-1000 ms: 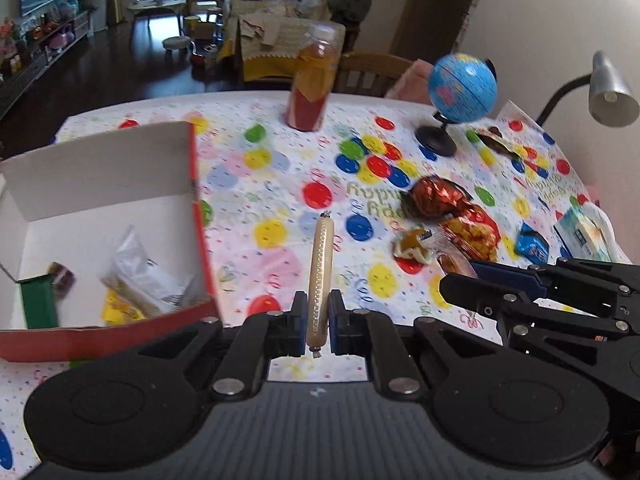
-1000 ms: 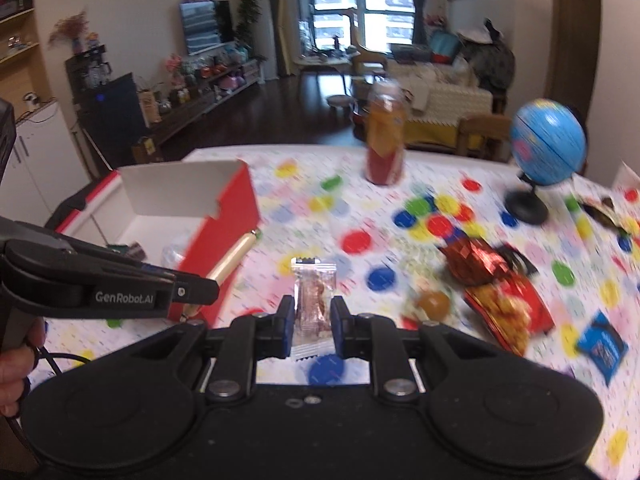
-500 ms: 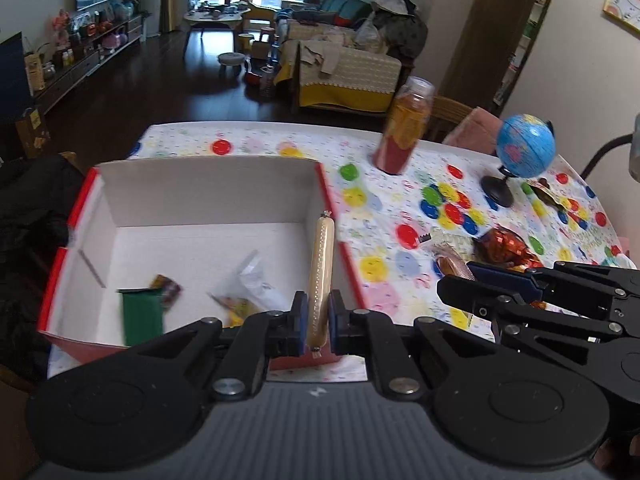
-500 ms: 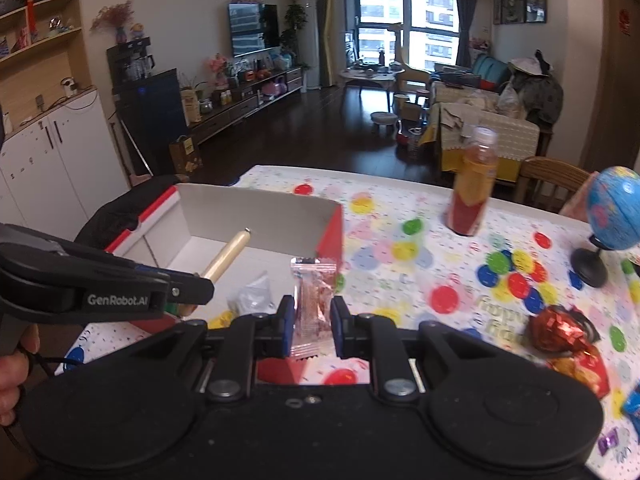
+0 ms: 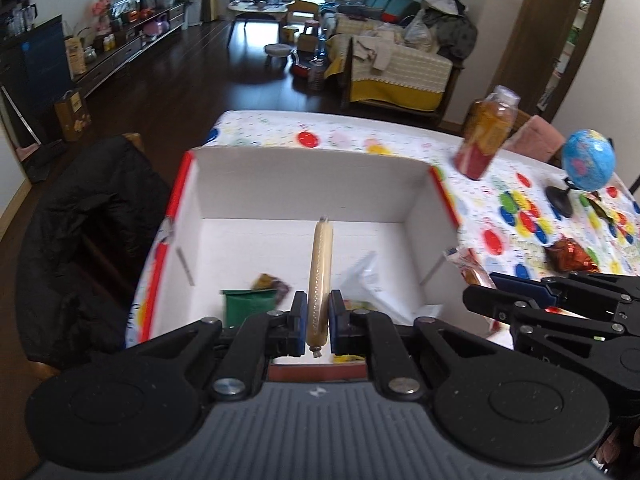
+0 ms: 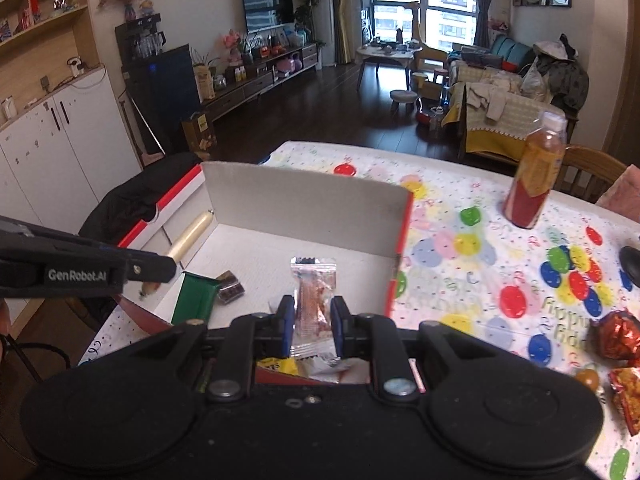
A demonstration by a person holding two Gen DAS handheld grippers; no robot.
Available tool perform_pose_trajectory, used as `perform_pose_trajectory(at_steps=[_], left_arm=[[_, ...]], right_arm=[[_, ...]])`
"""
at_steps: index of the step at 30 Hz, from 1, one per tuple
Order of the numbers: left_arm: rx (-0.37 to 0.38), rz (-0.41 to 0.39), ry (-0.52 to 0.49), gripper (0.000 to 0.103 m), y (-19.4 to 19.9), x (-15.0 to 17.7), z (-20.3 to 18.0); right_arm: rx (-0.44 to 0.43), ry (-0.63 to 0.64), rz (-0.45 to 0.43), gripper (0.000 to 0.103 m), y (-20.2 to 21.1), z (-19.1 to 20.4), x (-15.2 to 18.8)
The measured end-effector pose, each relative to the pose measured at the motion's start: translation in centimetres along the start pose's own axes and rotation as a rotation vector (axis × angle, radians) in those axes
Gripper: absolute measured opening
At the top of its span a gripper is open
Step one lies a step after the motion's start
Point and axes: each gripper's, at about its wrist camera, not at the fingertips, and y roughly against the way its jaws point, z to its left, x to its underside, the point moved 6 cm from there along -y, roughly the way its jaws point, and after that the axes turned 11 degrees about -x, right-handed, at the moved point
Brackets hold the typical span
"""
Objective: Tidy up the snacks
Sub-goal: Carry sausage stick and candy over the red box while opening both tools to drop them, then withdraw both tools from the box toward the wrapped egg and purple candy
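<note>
- Living-room furniture lies behind a counter under a balloon-print cloth, with a white cardboard box with red edges near its left edge.
- Partly done, I judge: a green packet and clear wrappers already lie inside; foil-wrapped snacks wait toward the right edge.
- Left hand-held gripper is clamped on a long tan sausage stick, over the box interior.
- Right hand-held gripper pinches a clear packet of reddish snack above the box's near-right corner.

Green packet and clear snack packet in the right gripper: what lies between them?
In the right wrist view, a small dark wrapped snack lies on the box floor between the green packet and clear snack packet.
</note>
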Motion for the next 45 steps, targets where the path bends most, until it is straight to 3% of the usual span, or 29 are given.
perform_pose_trajectory(at_steps=[12,24,29,35,45], left_arm=[[-0.053,0.067,0.01,0.01,-4.3,0.0,3.8],[-0.046,0.08,-0.008,0.012,-5.0,0.8,3.1],[-0.034,0.053,-0.022,0.036,-4.0,0.8,2.3],[-0.019,0.01,-0.039,0.057,-2.1,0.6,1.0],[0.019,-0.064,-0.065,0.071,1.5,0.4,-1.7]], right_arm=[[0.003,-0.056,0.114,0.02,-5.8,-0.4,1.0],[-0.003,-0.079,0.12,0.029,-5.6,-0.6,1.3],[-0.014,-0.083,0.096,0.035,-4.4,-0.6,1.2],[-0.027,-0.092,0.058,0.042,-2.4,-0.6,1.0],[-0.032,-0.109,-0.025,0.063,2.2,-1.0,1.3]])
